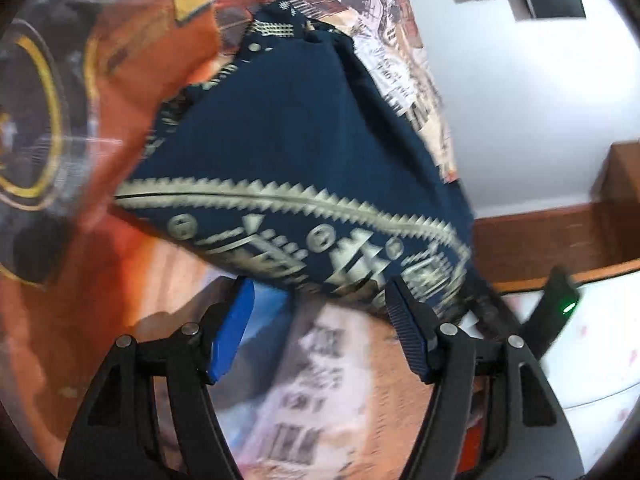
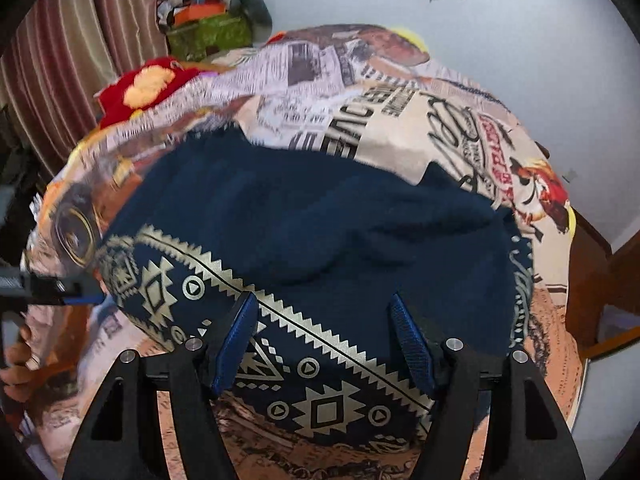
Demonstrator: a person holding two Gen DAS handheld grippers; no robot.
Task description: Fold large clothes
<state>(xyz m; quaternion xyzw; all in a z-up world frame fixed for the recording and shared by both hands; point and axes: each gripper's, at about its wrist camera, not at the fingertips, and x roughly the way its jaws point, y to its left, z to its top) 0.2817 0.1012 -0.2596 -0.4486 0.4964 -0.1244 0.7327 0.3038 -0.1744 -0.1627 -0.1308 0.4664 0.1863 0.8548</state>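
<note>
A navy garment [image 2: 304, 216] with a cream geometric border lies folded on a bed covered by a printed newspaper-pattern sheet [image 2: 400, 120], its patterned hem toward the near side and its plain blue body stretching to the far side. The right tongs [image 2: 324, 340] hang over the near hem with their blue pads [image 2: 234, 344] spread wide; the cloth shows between them, but neither pad presses on it, so they are released. The left tongs [image 1: 316, 328] are likewise spread apart, just short of the garment's [image 1: 288, 128] patterned edge, with the sheet [image 1: 320, 380] showing blurred beneath them and nothing clasped. In the right wrist view the left tongs [image 2: 60, 292] appear at the left edge beside the garment's left corner, with fingers of a hand [image 2: 16, 364] below them. Far behind the bed stand a striped curtain [image 2: 68, 40] and a green box [image 2: 208, 36] heaped with things, against a pale wall [image 2: 520, 20]. A wooden bed frame [image 1: 540, 240] shows at the right.
</note>
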